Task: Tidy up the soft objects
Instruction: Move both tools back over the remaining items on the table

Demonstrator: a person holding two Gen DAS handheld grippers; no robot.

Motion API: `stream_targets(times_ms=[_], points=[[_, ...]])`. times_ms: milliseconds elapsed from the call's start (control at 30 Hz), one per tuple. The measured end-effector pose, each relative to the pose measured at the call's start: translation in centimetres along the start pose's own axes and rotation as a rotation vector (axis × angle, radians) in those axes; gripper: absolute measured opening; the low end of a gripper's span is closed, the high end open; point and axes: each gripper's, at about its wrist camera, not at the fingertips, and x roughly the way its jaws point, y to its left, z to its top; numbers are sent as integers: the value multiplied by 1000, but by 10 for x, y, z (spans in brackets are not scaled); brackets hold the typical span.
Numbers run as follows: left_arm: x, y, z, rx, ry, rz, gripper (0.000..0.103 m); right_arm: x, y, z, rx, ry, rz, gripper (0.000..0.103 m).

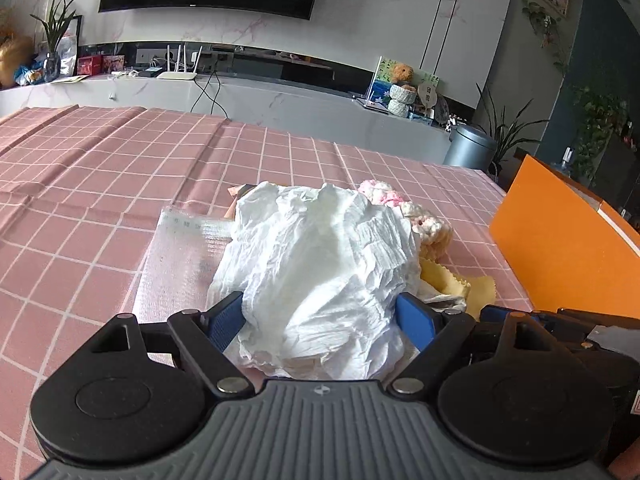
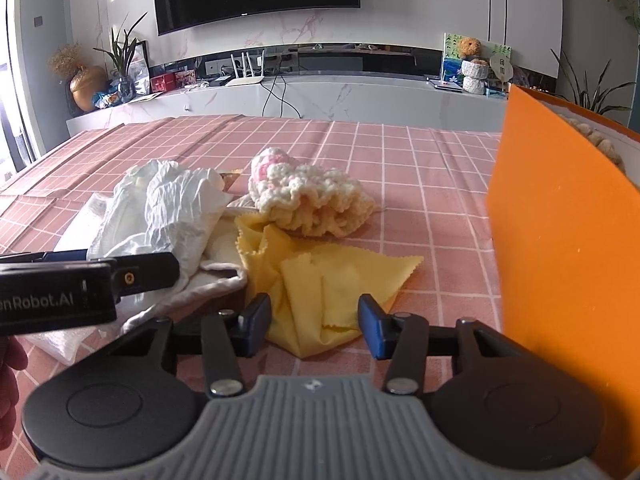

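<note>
A crumpled white paper-like wad [image 1: 320, 264] lies on the pink checked tablecloth [image 1: 100, 184], between the open fingers of my left gripper [image 1: 320, 320]; whether the pads touch it I cannot tell. It also shows in the right wrist view [image 2: 168, 208]. Beyond it lie a pink-and-cream crocheted piece [image 1: 424, 220] [image 2: 308, 196] and a yellow cloth [image 1: 456, 280] [image 2: 320, 284]. My right gripper [image 2: 314, 324] is open, its fingers either side of the yellow cloth's near edge. A white drawstring pouch [image 2: 216, 276] lies under the wad.
An orange box [image 2: 560, 240] [image 1: 560, 248] stands open at the right, with something cream and knitted inside it. A clear plastic bag [image 1: 180, 256] lies flat left of the wad. The left gripper's body [image 2: 72, 288] crosses the right wrist view at the left. A TV bench stands behind the table.
</note>
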Motion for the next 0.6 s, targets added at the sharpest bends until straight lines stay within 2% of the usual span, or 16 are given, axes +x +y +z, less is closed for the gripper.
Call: stream_targets(times_ms=[33, 100, 300, 500, 600], points=[[-1, 2, -1, -16, -2, -7, 85, -1, 1, -1, -4, 0, 0, 48], [-2, 2, -1, -21, -2, -26, 68, -3, 3, -1, -12, -2, 3, 48], [-6, 4, -1, -66, -4, -68, 43, -18, 10, -1, -56, -39, -11, 48], [-24, 5, 3, -113, -64, -89, 41, -40, 18, 3, -83, -84, -6, 48], [-32, 6, 8, -142, -67, -113, 41, -50, 21, 7, -79, -99, 9, 48]])
